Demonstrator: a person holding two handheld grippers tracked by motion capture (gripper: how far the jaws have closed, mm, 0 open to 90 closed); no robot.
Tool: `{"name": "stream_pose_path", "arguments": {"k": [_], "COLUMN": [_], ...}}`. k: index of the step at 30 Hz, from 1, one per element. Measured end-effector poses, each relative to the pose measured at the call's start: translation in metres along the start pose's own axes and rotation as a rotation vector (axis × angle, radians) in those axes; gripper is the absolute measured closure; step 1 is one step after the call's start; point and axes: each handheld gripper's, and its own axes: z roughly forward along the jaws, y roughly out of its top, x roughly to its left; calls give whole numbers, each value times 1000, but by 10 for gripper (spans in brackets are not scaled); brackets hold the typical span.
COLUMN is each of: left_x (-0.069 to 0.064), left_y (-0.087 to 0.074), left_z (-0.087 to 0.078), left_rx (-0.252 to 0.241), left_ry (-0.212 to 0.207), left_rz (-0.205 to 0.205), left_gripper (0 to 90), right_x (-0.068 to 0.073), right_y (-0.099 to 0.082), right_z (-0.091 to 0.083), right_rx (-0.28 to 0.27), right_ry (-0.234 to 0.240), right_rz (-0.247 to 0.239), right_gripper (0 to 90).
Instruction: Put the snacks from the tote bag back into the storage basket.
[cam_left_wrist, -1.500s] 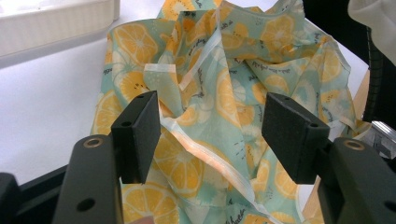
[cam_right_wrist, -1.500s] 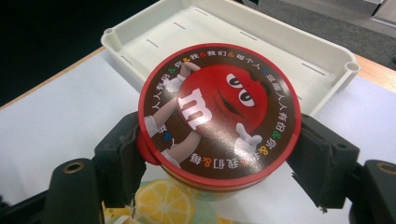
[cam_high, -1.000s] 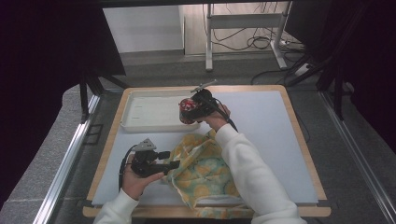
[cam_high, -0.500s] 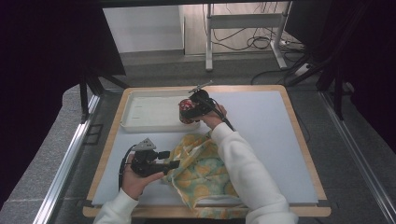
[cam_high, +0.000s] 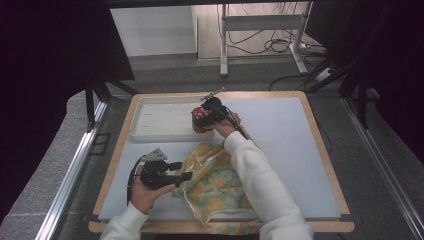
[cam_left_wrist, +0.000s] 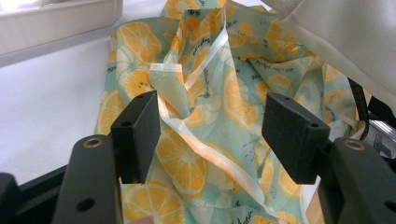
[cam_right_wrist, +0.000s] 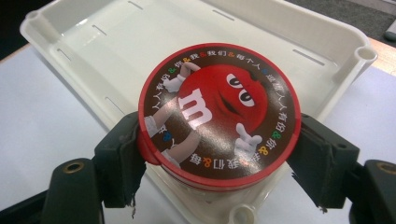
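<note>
Table (cam_high: 295, 150) first, pale and broad in front of me, with a wooden border all round. At its far left sits the white tray (cam_high: 150, 120), shallow, long side running across the table. Nearer me lies the cloth bag (cam_high: 215, 180), green with orange slices printed on it, crumpled, my right sleeve (cam_high: 260, 185) lying across it.

Now the hands. My right gripper (cam_right_wrist: 219, 154) is clamped on the round candy tin (cam_right_wrist: 217, 114), one jaw on each side of its red rim, and I'm carrying it over the tray's near right corner. In the right gripper view the tin sits above the tray's rim, the open tray bed lying beyond and to the left of it. That's the relation that counts: the tray is straight ahead and below, so my guess is the next move goes forward a touch and down to land the tin inside the rim, not on it. From the high view I can't tell whether the tin touches the tray yet.

My left gripper (cam_left_wrist: 212, 135) rests by the bag's left edge, jaws wide apart with folds and a pale ribbon (cam_left_wrist: 205, 149) between them, nothing pinched.

Smallest bit, the writing: the tin's lid shows a red cartoon candy with a white "m" on it, ringed by small Chinese characters and coloured ampersands. The bag has tiny print too, too small to read.
</note>
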Motion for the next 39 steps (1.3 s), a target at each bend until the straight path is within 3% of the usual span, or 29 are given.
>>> {"name": "stream_pose_path", "arguments": {"k": [24, 28, 39], "left_x": [2, 2, 2], "left_y": [0, 0, 0], "left_z": [0, 0, 0], "left_rx": [2, 1, 0], "left_ry": [5, 5, 6], "left_rz": [-1, -1, -3], "left_gripper": [371, 371, 370], "right_x": [-4, -5, -7], "right_y": [-10, -10, -9], "right_z": [18, 15, -10], "right_rx": [60, 18, -40], "right_ry": [-23, 11, 4], "right_rz": [-10, 20, 41], "right_gripper": [247, 184, 149]}}
